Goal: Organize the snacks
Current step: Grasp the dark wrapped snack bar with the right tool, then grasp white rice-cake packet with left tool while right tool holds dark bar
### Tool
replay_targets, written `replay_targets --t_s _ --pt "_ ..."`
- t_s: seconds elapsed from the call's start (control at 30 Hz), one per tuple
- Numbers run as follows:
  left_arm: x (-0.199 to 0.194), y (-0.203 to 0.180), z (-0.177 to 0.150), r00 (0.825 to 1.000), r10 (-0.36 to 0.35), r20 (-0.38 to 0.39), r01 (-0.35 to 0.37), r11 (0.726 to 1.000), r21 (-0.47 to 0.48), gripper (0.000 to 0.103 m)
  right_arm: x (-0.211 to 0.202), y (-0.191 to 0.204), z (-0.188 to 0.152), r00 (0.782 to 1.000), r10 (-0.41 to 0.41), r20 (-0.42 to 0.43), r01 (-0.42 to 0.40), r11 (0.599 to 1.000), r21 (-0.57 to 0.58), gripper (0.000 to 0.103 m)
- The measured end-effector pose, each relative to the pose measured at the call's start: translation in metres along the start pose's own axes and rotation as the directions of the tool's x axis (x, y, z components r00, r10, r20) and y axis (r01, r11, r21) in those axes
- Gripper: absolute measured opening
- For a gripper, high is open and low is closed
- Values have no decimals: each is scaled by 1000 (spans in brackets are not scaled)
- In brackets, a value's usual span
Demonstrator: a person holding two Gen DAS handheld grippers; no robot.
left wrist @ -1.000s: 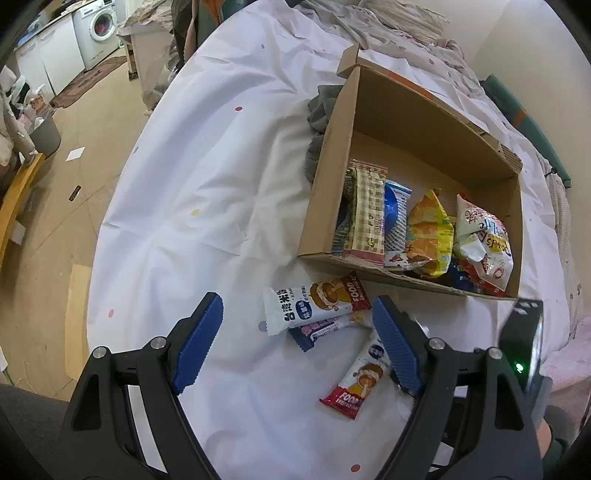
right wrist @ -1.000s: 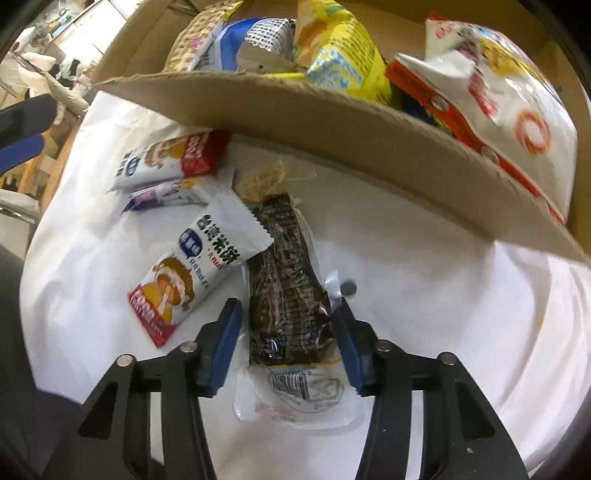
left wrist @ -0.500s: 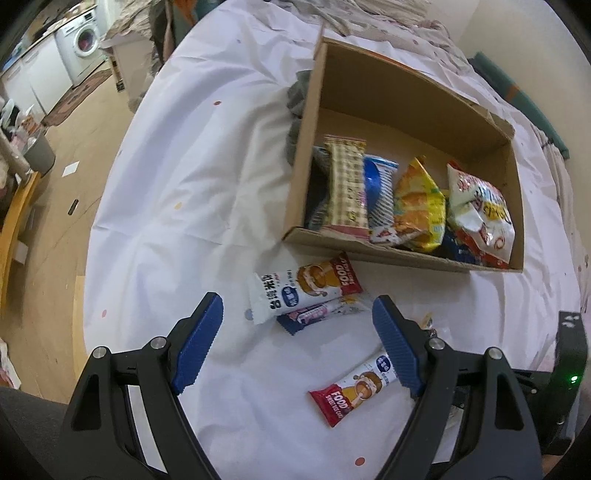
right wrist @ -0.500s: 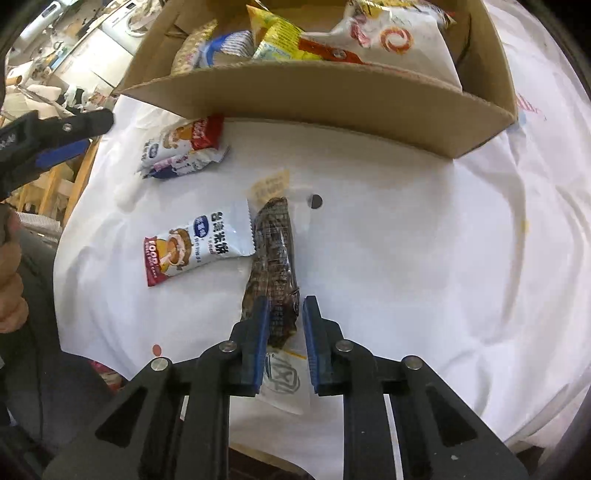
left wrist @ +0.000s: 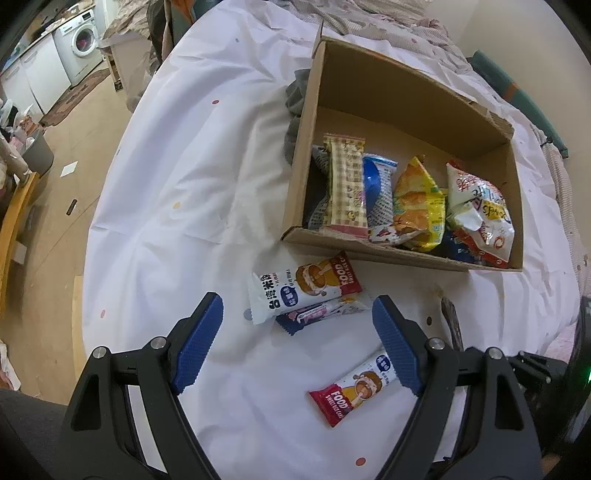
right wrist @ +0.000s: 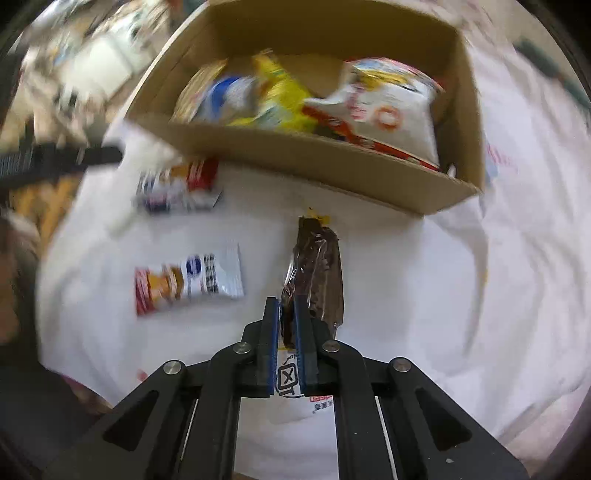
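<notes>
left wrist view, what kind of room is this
Probably a home, perhaps a bedroom beside a laundry corner: a washing machine by the wall, rumpled bedding behind the box, and a white sheet underneath.

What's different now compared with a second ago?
The right gripper closed its jaws on the dark brown snack and has lifted it off the white cloth toward the cardboard box. The left gripper stayed open over the loose rice-cake packets.
</notes>
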State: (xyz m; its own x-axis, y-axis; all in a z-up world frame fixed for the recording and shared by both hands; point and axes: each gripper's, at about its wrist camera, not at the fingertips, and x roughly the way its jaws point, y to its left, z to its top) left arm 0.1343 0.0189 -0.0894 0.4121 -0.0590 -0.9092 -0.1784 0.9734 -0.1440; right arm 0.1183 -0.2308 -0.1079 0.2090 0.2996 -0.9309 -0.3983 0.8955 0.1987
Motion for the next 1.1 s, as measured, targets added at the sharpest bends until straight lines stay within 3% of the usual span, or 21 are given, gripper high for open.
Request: replay_targets --t_s 0.17,0.33,0.43,0.67,0.8,0.93,1.1 --pt "-1 2 0 1000 -5 -1 5 1000 -13 81 -11 -35 5 998 62 28 -66 979 192 9" --pt "0 2 0 1000 -11 -7 11 1000 -21 81 -21 -53 6 998 14 57 -28 967 251 8" --pt "1 0 0 1000 -12 -7 12 1000 -15 81 -18 -67 5 998 33 49 -47 949 311 8" --pt "1 -1 -1 1000 -14 -8 14 1000 -12 81 10 -68 4 997 67 -36 -52 941 333 17" --pt "1 -1 -1 1000 -15 -7 15 1000 -23 81 18 -60 10 998 16 -54 0 959 284 21" --pt "4 -5 -1 1000 -14 -19 14 1000 -1 81 42 -59 11 992 -3 -128 38 962 271 17" --pt "23 -26 -14 992 -11 -126 28 991 132 81 24 -49 4 993 93 -67 -72 960 270 14"
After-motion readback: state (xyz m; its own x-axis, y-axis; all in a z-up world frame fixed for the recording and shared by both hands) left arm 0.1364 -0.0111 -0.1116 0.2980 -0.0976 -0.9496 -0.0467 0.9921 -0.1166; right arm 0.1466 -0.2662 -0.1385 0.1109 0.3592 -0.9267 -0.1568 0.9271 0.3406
